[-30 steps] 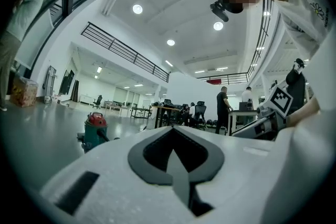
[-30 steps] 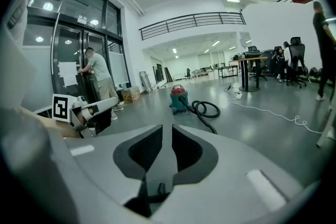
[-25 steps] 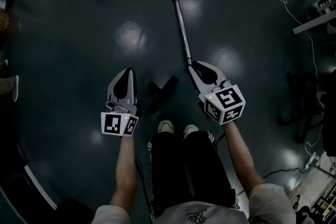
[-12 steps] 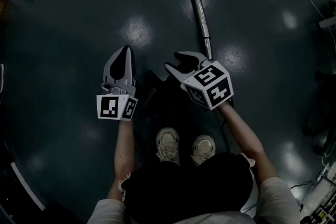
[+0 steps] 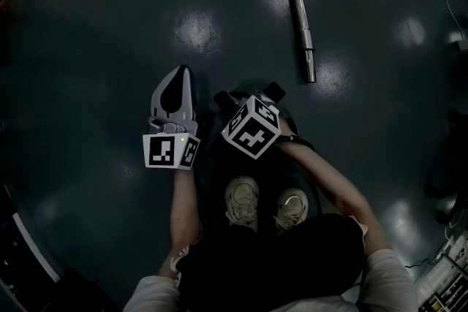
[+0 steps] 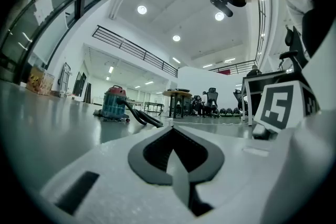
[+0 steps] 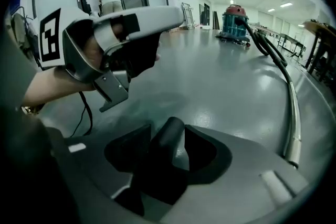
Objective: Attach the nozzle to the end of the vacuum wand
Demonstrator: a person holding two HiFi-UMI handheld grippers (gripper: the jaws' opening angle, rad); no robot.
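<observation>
The right gripper (image 7: 168, 129), its jaws just opened wide around the nozzle (image 7: 163, 160), might have nudged it aside by closing off-centre, while the left gripper (image 6: 171, 134) was shut and empty.

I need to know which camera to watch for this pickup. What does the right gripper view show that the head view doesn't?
Only the right gripper view: the black nozzle sitting between the jaws of the right gripper, which have just been opening and stand apart around it. It also shows the vacuum cleaner and its hose in the distance.
Only the head view: the person's shoes, close to both grippers.
Both: the shut left gripper and the metal wand lying nearby.
</observation>
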